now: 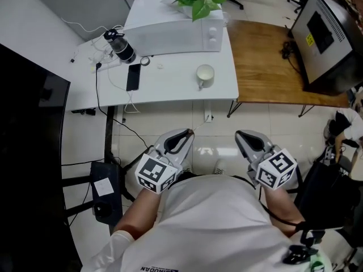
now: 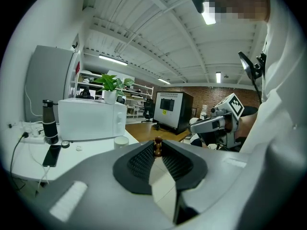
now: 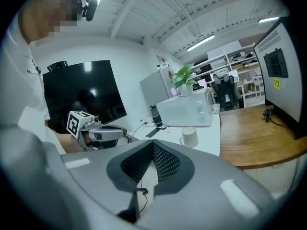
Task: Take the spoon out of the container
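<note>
spoon (image 2: pixel 157 144), brown end pinched between left gripper (image 2: pixel 157 150) fingers (image 2: pixel 140 161), at their tips

Hardly a word came through. The yellow label (image 1: pixel 310 39) on the black cabinet (image 1: pixel 329 67) was too small to read, and so was the dark print (image 1: pixel 159 269) at the shirt (image 1: pixel 215 220) edge. The cubes on the left gripper (image 1: pixel 189 132) and right gripper (image 1: pixel 239 134) carried black-and-white square markers, patterns rather than letters.

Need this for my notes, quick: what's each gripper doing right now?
Left gripper: closed on a small brown wooden piece, maybe the spoon's handle.
Right gripper: closed, empty.
</note>
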`<state>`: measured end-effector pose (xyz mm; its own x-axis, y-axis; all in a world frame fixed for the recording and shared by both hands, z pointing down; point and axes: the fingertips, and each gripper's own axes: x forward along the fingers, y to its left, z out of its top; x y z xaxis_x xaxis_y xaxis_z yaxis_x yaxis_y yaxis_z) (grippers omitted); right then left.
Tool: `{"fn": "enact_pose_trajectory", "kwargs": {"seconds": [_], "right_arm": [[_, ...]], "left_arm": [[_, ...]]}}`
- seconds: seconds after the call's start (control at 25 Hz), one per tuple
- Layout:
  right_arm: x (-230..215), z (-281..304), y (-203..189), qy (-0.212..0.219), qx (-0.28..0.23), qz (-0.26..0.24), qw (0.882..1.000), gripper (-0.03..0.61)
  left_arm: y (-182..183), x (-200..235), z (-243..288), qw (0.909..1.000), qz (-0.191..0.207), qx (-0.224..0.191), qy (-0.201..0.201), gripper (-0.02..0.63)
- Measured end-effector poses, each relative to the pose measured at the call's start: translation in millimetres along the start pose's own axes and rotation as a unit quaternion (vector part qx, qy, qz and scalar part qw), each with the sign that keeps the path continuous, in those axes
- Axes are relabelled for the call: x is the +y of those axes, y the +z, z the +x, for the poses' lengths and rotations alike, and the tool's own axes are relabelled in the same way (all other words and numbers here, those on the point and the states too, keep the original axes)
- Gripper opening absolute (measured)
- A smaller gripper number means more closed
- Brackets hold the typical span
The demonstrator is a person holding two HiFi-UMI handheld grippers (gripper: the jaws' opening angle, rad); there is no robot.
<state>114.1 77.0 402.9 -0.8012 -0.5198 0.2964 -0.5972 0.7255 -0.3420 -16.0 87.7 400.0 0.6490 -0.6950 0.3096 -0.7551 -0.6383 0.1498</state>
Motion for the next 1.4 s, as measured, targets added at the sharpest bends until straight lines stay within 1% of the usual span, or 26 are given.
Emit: {"fn": "enact_pose_trajectory", "kwargs": {"seconds": [0.12, 0.28, 0.44, 0.6, 0.68, 0.88, 1.4], "right_arm": [[10, 8, 2, -0.010, -0.004, 0.000, 1.000, 0.006], [20, 15, -4, -0.021, 0.000, 0.000, 1.000, 0.006], [27, 19, -12, -0.030, 0.006, 0.009, 0.999, 0.006], [30, 22, -16, -0.033, 0.008, 0.021, 0.999, 0.006], [31, 21, -18, -0.036, 0.007, 0.029, 0.999, 0.006], [33, 21, -25, -0.044, 0.012, 0.025, 0.999, 0.006], [32, 27, -18, -0.040, 0.014, 0.017, 0.999, 0.006]], "left_arm": [[1, 10, -8, 0.9999, 0.007, 0.002, -0.010, 0.054], [-5, 22, -17, 0.9998, 0.011, 0.014, -0.012, 0.054], [-13, 22, -26, 0.9994, 0.014, 0.019, -0.026, 0.054], [-18, 23, -26, 0.9990, 0.014, 0.028, -0.031, 0.054], [-20, 22, -26, 0.9989, 0.014, 0.027, -0.037, 0.054], [-18, 20, -28, 0.9987, 0.017, 0.021, -0.043, 0.054], [-13, 22, -25, 0.9988, 0.014, 0.018, -0.044, 0.054]]}}
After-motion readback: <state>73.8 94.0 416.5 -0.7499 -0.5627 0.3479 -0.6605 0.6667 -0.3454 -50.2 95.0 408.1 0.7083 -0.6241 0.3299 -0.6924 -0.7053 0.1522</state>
